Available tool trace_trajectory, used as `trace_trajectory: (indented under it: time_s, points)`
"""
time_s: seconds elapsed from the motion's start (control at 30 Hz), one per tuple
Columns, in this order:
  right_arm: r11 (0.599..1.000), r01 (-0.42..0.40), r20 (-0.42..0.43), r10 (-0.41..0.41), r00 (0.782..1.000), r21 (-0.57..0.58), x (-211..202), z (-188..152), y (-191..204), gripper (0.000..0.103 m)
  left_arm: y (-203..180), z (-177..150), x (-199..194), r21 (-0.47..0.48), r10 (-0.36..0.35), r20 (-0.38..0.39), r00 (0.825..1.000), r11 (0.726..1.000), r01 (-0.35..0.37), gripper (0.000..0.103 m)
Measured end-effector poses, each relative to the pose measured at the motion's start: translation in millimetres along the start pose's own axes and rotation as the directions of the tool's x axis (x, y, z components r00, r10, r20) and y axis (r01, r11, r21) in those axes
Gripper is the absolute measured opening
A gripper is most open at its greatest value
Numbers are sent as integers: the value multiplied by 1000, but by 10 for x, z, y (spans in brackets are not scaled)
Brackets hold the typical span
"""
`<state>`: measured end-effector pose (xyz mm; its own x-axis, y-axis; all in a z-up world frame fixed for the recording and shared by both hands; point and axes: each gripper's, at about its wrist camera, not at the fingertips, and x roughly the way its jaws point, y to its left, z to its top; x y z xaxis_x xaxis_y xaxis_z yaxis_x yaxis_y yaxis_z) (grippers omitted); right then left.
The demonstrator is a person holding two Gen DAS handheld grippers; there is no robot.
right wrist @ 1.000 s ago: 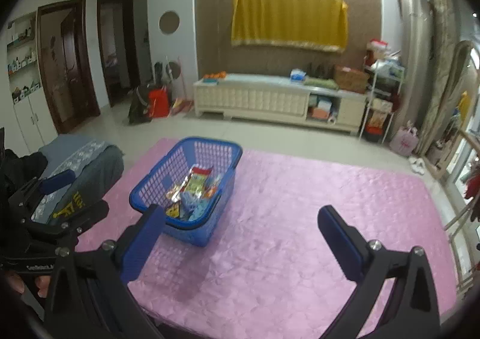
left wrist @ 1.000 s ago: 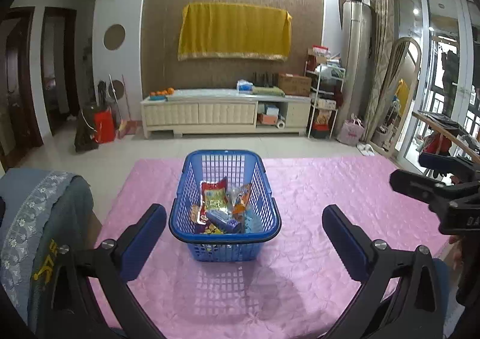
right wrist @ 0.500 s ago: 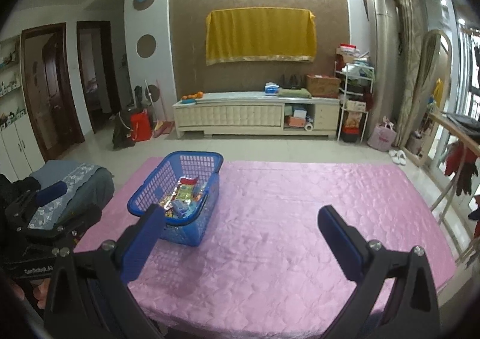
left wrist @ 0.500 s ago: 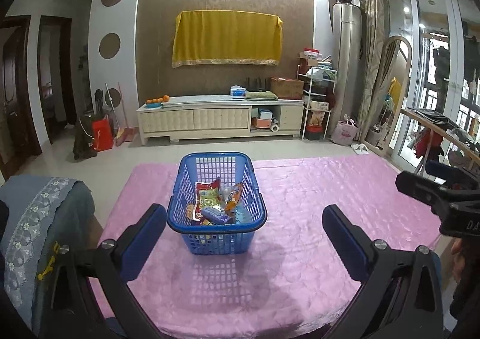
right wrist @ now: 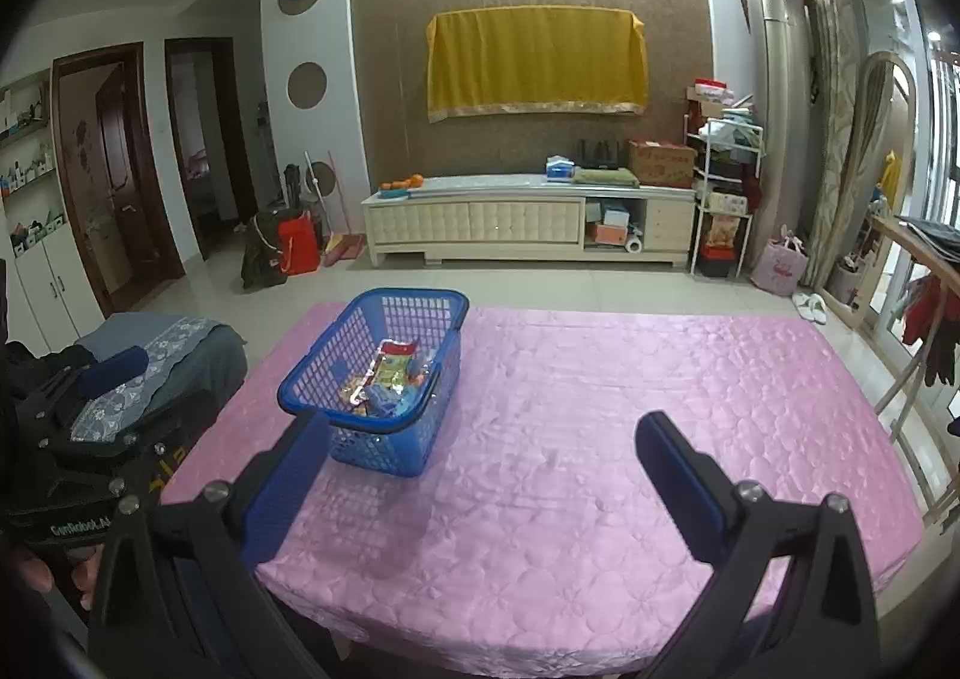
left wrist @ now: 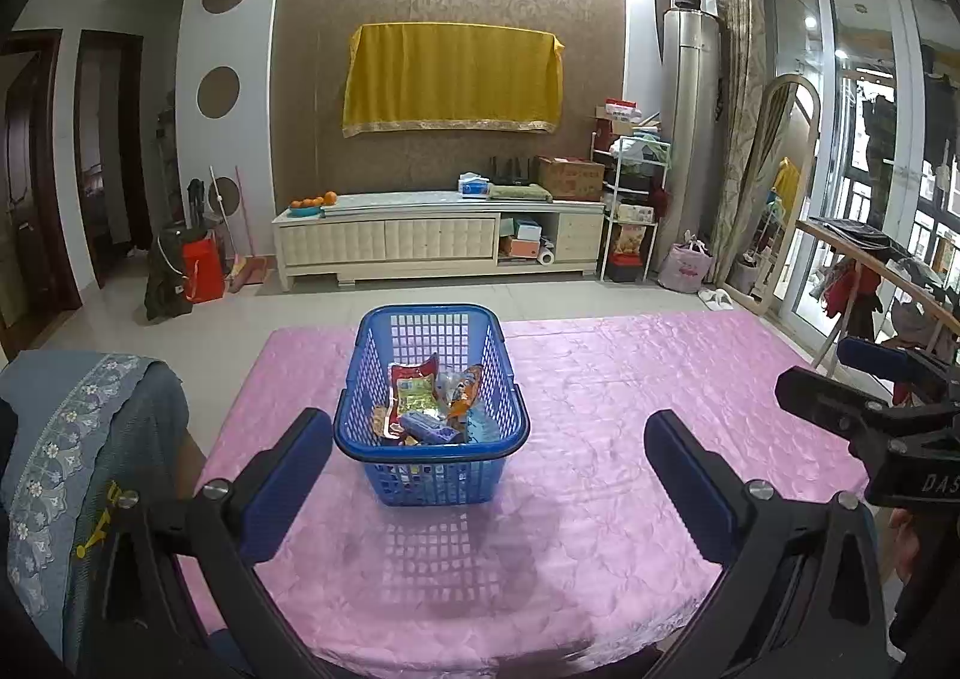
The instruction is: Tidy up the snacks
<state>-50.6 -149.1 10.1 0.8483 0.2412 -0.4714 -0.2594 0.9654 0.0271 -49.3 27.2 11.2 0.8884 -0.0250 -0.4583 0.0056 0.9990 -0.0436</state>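
Note:
A blue plastic basket (left wrist: 372, 397) stands on the pink-covered table (left wrist: 630, 397), holding several snack packets (left wrist: 420, 391). My left gripper (left wrist: 489, 427) hangs open above the table's near side, with the basket straight ahead between its blue pads and nothing held. In the right wrist view the same basket (right wrist: 312, 373) sits left of centre on the table (right wrist: 600, 409). Snack packets (right wrist: 390, 373) show inside it. My right gripper (right wrist: 483, 451) is open and empty, to the right of the basket and back from it.
A chair back draped in grey embroidered cloth (left wrist: 72, 439) stands at the table's left edge. Tiled floor lies beyond the table, then a cream TV cabinet (left wrist: 438, 241) against the far wall. A wooden rack with clothes (left wrist: 870, 283) stands to the right.
Both grippers have drawn back and risen from the basket, so it looks smaller and farther. Both stayed open.

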Motion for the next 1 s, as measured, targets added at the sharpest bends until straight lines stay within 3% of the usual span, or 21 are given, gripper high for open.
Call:
trace_trajectory:
  time_s: [1.0]
  points:
    - [1000,-9,-19,9,1000,-1,-27,-33,37,103,-12,-18,-70,1,2,3,1000,1000,-2,103]
